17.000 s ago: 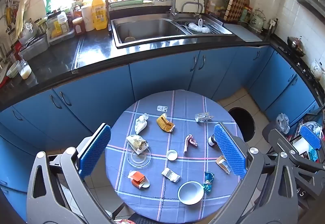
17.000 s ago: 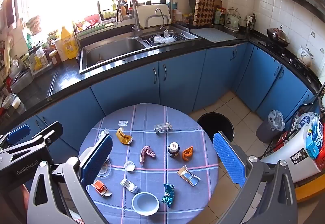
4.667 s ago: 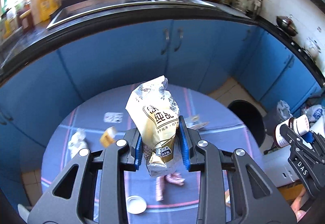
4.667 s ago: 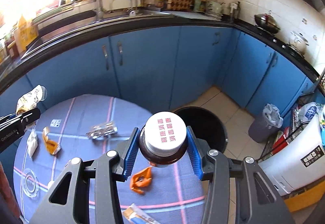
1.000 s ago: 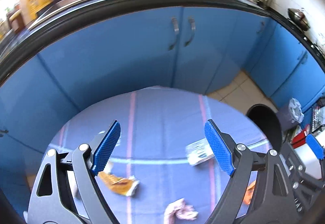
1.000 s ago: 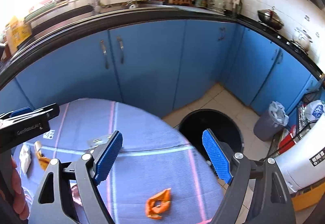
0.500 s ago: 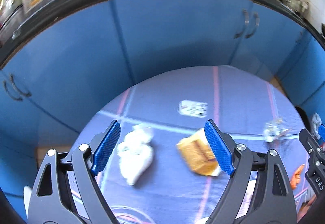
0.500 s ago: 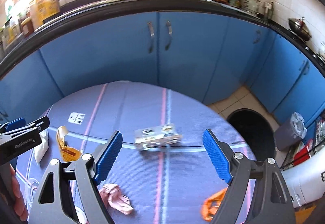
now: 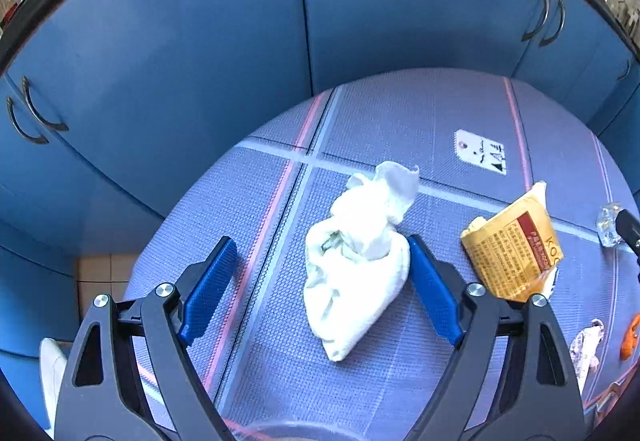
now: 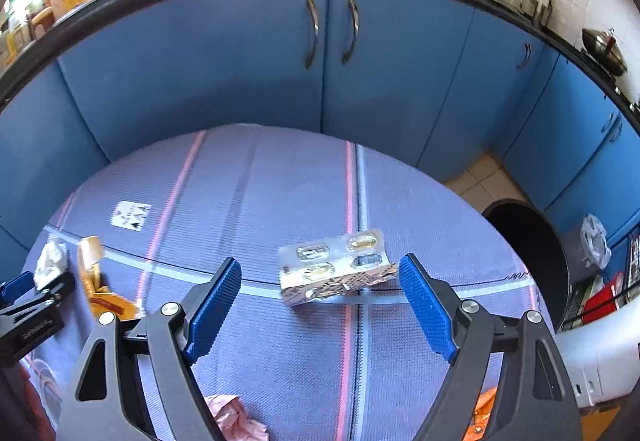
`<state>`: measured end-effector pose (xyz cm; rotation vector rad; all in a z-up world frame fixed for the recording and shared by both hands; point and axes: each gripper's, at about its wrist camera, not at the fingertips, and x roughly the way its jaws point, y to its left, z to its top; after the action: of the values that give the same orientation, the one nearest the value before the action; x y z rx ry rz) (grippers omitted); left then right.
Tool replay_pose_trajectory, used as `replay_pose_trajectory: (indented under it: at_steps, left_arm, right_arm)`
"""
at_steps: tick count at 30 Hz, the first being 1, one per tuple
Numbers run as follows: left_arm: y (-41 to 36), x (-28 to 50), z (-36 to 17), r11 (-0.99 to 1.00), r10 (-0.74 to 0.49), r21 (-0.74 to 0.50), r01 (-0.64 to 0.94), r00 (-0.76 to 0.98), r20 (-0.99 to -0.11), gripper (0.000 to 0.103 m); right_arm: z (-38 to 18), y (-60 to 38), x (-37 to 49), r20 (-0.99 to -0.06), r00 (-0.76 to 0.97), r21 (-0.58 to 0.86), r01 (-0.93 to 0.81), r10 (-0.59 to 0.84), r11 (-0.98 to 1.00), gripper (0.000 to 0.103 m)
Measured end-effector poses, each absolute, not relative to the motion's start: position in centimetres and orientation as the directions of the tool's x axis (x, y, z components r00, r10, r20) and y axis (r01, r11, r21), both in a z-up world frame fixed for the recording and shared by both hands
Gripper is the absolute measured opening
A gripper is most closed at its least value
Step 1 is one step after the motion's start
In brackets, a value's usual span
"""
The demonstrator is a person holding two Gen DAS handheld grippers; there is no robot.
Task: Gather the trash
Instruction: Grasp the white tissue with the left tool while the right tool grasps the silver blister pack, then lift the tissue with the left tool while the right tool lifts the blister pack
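My left gripper is open, low over the round table, with a crumpled white tissue lying between its blue pads and close to the right one. A yellow wrapper lies just right of it. My right gripper is open over a silver pill blister pack, which lies on the checked tablecloth between its pads. The left gripper, the tissue and the yellow wrapper show at the left of the right wrist view.
A black trash bin stands on the floor right of the table. Pink crumpled paper and an orange scrap lie near the front. A white label is on the cloth. Blue cabinets stand behind.
Both grippers have dropped lower and closer to the table. The left one now straddles the white tissue; the right one now straddles the blister pack. Both stay open.
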<state>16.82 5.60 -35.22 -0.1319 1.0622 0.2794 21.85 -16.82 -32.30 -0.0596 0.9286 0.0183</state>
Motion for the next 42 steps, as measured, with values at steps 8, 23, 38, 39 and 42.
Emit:
replay_pose_trajectory:
  at_steps: [8, 23, 38, 39, 42]
  left_arm:
    - [4.7, 16.7, -35.0, 0.975, 0.125, 0.013, -0.222, 0.497, -0.859, 0.036]
    - [3.4, 18.5, -30.5, 0.976, -0.008, -0.122, -0.181, 0.531, -0.847, 0.023]
    - [-5.6, 20.8, -23.9, 0.991, -0.110, -0.134, 0.006, 0.598, -0.794, 0.023]
    - [-6.5, 21.1, -23.4, 0.991, -0.120, -0.134, 0.021, 0.601, -0.790, 0.023]
    - [-7.5, 21.8, -23.0, 0.991, -0.124, -0.133, 0.032, 0.610, -0.783, 0.023]
  right_arm:
    - [-34.0, -17.4, 22.6, -0.847, 0.531, 0.003, -0.051, 0.030, 0.999, 0.033]
    - [-30.3, -19.7, 19.7, -0.823, 0.565, 0.036, -0.054, 0.060, 0.998, 0.007]
    - [-24.5, -26.3, 17.6, -0.780, 0.625, 0.005, 0.051, -0.028, 0.999, 0.006]
    - [-24.2, -26.8, 17.5, -0.779, 0.626, 0.005, 0.060, -0.034, 0.998, 0.006]
    - [-23.7, -28.7, 17.3, -0.777, 0.629, 0.015, 0.085, -0.042, 0.996, 0.006]
